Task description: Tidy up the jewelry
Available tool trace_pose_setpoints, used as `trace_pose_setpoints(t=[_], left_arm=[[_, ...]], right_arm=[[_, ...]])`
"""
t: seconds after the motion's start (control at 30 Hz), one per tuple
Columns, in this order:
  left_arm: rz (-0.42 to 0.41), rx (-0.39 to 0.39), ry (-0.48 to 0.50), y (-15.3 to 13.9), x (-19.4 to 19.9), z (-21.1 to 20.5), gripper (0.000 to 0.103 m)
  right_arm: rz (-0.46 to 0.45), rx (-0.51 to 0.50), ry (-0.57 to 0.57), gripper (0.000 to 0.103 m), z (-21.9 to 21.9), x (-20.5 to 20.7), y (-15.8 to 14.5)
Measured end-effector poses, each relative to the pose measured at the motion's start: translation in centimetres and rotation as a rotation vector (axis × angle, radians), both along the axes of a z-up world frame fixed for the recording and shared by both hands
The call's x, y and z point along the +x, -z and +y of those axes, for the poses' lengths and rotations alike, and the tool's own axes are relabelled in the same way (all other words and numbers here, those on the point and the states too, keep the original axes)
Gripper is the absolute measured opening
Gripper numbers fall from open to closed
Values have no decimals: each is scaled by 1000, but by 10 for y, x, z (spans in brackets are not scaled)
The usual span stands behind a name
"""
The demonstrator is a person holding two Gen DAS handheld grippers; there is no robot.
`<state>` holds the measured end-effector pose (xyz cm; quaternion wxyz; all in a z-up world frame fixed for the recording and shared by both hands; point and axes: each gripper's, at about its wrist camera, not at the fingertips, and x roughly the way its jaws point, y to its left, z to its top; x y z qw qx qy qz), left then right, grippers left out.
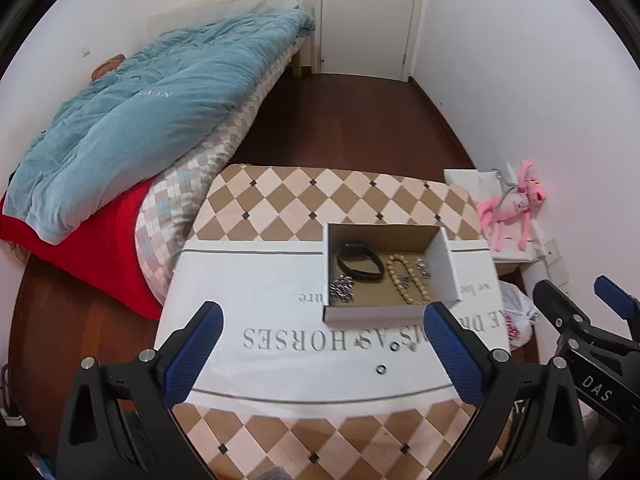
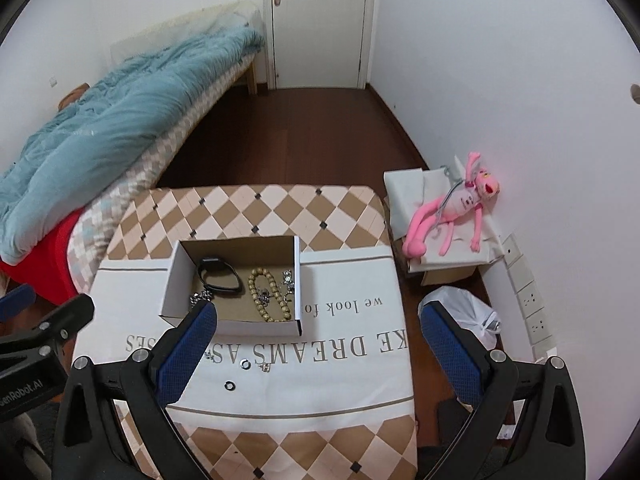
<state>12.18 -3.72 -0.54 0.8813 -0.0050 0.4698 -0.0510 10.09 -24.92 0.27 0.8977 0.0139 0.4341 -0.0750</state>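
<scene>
Both grippers are spread wide and holding nothing. Left gripper [image 1: 322, 354] hangs over the near half of the table [image 1: 280, 196], its blue pads [image 1: 196, 354] well apart, with the white printed cloth [image 1: 248, 288] showing between them. Right gripper [image 2: 320, 354] is the same deal, jaws fully apart and not touching anything; one pad sits over the near left corner of the box from its camera's angle, the other is out past the table's right edge, above the floor and a white plastic bag [image 2: 466, 314].

Jewelry-wise, most of it sits in the open cardboard box [image 2: 182, 276] on the cloth: a black band [image 2: 220, 276], a string of tan beads [image 2: 266, 298], and some silvery chain bits [image 1: 341, 288] that are too small to make out properly. A few pieces are loose on the cloth in front of the box: a dark ring [image 2: 229, 385] nearest the grippers, another ring [image 2: 244, 364] just behind it, and a tiny silvery piece [image 2: 266, 367] beside that.

Off to the right, a pink plush toy [image 2: 452, 210] lies against the wall.
</scene>
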Motion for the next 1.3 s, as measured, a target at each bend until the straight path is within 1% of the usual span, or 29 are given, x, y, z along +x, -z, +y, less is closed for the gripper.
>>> trace_pose_setpoints(t=[0.1, 0.17, 0.23, 0.33, 0.4, 0.47, 0.57, 0.6, 0.63, 0.7, 0.73, 0.8, 0.87, 0.9, 0.97, 1.07, 1.1, 1.17, 1.2, 1.23, 1.27, 1.3], left_arm=[[-16, -4, -1, -9, -9, -1, 102], [-34, 7, -6, -14, -13, -1, 102], [-38, 31, -28, -15, -15, 0, 102], [-45, 77, -63, -8, -15, 2, 102], [-44, 109, -82, 2, -14, 3, 102], [-24, 130, -86, 14, -14, 4, 102], [26, 166, -95, 49, -12, 6, 102], [50, 170, -94, 62, -10, 6, 102], [68, 176, -95, 71, -9, 6, 102], [115, 195, -94, 97, -6, 6, 102], [136, 203, -96, 111, -3, 6, 102], [176, 216, -97, 134, 2, 7, 102], [215, 221, -96, 153, 7, 8, 102], [231, 221, -96, 161, 9, 9, 102], [258, 218, -93, 173, 12, 9, 102], [281, 210, -85, 183, 13, 9, 102], [287, 205, -78, 186, 13, 8, 102], [292, 206, -70, 189, 13, 7, 102], [296, 202, -67, 191, 13, 6, 102], [299, 196, -63, 192, 13, 6, 102], [302, 192, -61, 193, 13, 5, 102], [302, 190, -58, 193, 13, 4, 102]], right_arm=[[-19, 1, 1, 103, 1, -10, -9], [-30, 11, 1, 103, 2, -15, -15], [-37, 22, 1, 103, 1, -20, -18], [-33, 41, -6, 103, -1, -23, -17], [-2, 58, -15, 103, -2, -21, -7], [43, 88, -14, 103, -7, -18, 12], [98, 124, -20, 101, -10, -16, 48], [117, 131, -26, 93, -9, -14, 62], [140, 140, -31, 79, -8, -12, 75], [193, 188, -42, 68, -7, -6, 105], [208, 214, -49, 68, -6, -3, 120], [225, 237, -67, 67, 0, 3, 145], [247, 240, -79, 61, 7, 9, 167], [258, 247, -86, 56, 10, 12, 177], [273, 244, -90, 51, 16, 18, 193], [283, 234, -100, 45, 25, 27, 210], [289, 226, -103, 41, 28, 29, 215], [270, 190, -125, 37, 35, 31, 218], [265, 157, -133, 32, 39, 32, 219], [267, 156, -146, 18, 42, 32, 220], [265, 124, -154, 14, 45, 32, 221], [265, 100, -163, 14, 49, 32, 221]])
